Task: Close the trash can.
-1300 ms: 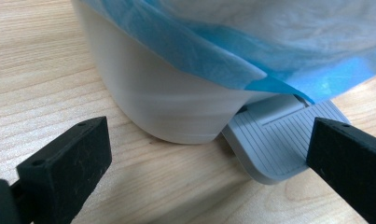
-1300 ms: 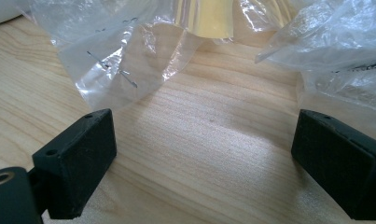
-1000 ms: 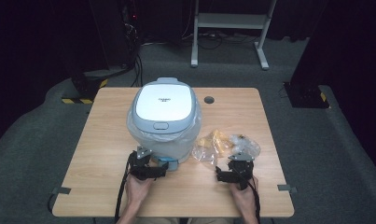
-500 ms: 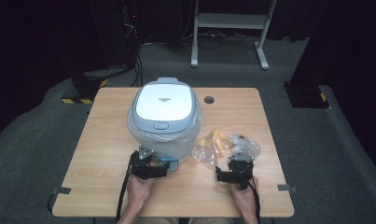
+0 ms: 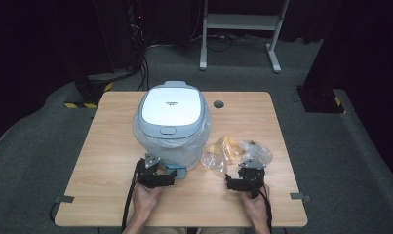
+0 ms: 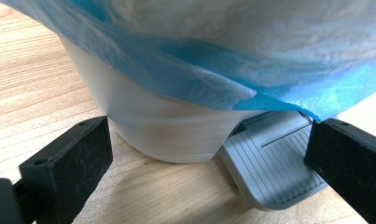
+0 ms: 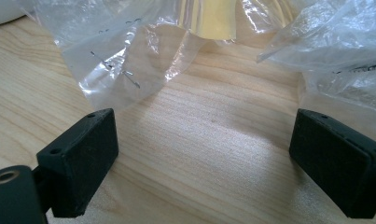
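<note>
Held the left gripper (image 5: pixel 157 171) at seven o'clock on the wooden table (image 5: pixel 111 146), jaws spread wide and grasping nothing. Pointed at the foot of the white pedal bin (image 5: pixel 172 124), which stood left of table centre, lid shut, with a blue liner bag (image 6: pixel 213 79) hanging over its wall. Showed, in the left gripper view, the bin's grey pedal (image 6: pixel 269 163) lying flat on the wood between the jaws, nearer the right-hand one, touching neither. Held the right gripper (image 5: pixel 246 176) at five o'clock, likewise released, jaws well apart over bare wood. Lay at twelve o'clock from it, just beyond the jaw tips, crumpled clear plastic bags (image 5: pixel 235 151) with something yellow (image 7: pixel 213 18) inside. Kept apart from the plastic, with no contact seen.
</note>
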{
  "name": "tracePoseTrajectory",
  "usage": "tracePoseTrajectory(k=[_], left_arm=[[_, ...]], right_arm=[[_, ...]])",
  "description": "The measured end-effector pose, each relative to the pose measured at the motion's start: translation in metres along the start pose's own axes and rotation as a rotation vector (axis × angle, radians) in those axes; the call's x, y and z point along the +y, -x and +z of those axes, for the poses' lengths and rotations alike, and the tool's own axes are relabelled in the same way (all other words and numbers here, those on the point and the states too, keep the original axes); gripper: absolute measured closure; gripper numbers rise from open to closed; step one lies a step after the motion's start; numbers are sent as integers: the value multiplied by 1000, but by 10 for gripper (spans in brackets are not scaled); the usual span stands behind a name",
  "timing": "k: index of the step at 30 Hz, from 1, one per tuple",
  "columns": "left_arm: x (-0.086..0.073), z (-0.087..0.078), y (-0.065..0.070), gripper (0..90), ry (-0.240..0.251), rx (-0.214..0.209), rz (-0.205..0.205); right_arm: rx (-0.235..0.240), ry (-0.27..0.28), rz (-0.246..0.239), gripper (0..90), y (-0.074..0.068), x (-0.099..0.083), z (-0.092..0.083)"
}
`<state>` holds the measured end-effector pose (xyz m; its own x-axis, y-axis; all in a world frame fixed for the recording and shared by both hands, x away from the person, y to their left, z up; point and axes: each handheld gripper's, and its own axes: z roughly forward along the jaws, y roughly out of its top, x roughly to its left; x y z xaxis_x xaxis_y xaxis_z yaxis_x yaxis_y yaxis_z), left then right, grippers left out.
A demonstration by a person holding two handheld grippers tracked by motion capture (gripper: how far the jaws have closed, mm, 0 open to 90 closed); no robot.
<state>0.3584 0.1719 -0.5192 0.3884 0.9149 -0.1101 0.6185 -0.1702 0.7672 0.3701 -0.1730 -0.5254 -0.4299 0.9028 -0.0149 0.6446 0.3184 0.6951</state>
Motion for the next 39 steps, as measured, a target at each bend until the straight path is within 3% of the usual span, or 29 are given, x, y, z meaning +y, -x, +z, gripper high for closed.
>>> tracePoseTrajectory(k=[14,23,29,39], left_arm=[[-4,2,0,22,16,3,1],[-5,6,2,22,-22,25,20],[-4,7,1,21,-27,15,12],[-4,8,-2,22,-36,1,5]], right_arm=[[0,0,1,74,0,0,0],[0,0,0,74,0,0,0],[7,0,-8,75,0,-1,-1],[14,19,-6,168,-4,-9,-11]])
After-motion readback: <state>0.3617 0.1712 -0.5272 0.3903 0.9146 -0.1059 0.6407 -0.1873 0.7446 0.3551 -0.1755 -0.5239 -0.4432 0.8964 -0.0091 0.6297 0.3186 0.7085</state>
